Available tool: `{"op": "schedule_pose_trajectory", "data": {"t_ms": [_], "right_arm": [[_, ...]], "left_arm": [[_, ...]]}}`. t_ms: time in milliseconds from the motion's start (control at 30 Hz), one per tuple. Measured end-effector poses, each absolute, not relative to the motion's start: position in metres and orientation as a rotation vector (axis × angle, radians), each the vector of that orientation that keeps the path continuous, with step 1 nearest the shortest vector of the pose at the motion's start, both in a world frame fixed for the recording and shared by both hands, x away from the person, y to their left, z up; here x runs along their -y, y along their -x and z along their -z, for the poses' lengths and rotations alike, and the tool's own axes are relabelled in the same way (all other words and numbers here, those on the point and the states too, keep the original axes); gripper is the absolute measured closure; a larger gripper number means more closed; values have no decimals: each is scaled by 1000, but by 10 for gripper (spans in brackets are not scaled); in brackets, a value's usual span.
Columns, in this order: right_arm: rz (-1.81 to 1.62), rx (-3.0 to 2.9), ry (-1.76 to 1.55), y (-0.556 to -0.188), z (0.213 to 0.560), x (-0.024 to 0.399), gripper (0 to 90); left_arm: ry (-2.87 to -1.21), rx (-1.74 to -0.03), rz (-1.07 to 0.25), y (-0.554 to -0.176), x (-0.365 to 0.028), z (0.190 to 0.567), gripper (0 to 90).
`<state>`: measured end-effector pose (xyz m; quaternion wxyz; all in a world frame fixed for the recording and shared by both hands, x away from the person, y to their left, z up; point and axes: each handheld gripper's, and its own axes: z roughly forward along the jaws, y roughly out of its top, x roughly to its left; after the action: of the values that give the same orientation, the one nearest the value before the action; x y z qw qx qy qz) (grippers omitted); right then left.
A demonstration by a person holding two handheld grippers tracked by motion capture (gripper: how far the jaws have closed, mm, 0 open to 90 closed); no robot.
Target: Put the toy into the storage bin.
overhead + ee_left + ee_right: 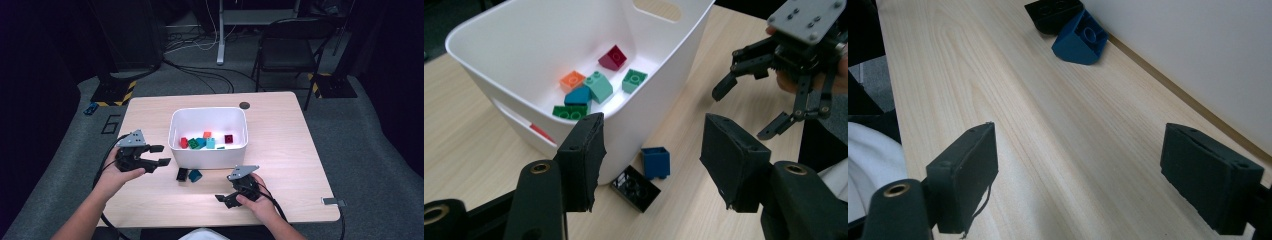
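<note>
The left gripper (pixel 159 155) is hovering beside the white bin (pixel 176 150), its jaws standing partly apart with nothing between them, aimed toward two bricks on the surface (pixel 280 150). The black brick (pixel 635 188) is lying flat just in front of the bin's near wall, its long axis running slantwise to that wall. The blue brick (pixel 656 162) is sitting just beside it, sloped face turned away from the bin. The right gripper (pixel 223 198) is resting wide open and empty nearby.

A lab: dark curtains, floor cables (pixel 200 75), hazard-striped stand bases (pixel 114 93).
</note>
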<state>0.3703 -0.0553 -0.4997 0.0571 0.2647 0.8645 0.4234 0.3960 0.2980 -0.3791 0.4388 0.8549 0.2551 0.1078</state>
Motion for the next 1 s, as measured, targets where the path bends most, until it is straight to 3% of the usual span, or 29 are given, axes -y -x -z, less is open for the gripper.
{"op": "schedule_pose_trajectory", "data": {"t_ms": [1000], "right_arm": [[-1295,-2588,-815,-369,498,56,156]], "left_arm": [[-2176,-729,-197,-404,-289,475,418]]}}
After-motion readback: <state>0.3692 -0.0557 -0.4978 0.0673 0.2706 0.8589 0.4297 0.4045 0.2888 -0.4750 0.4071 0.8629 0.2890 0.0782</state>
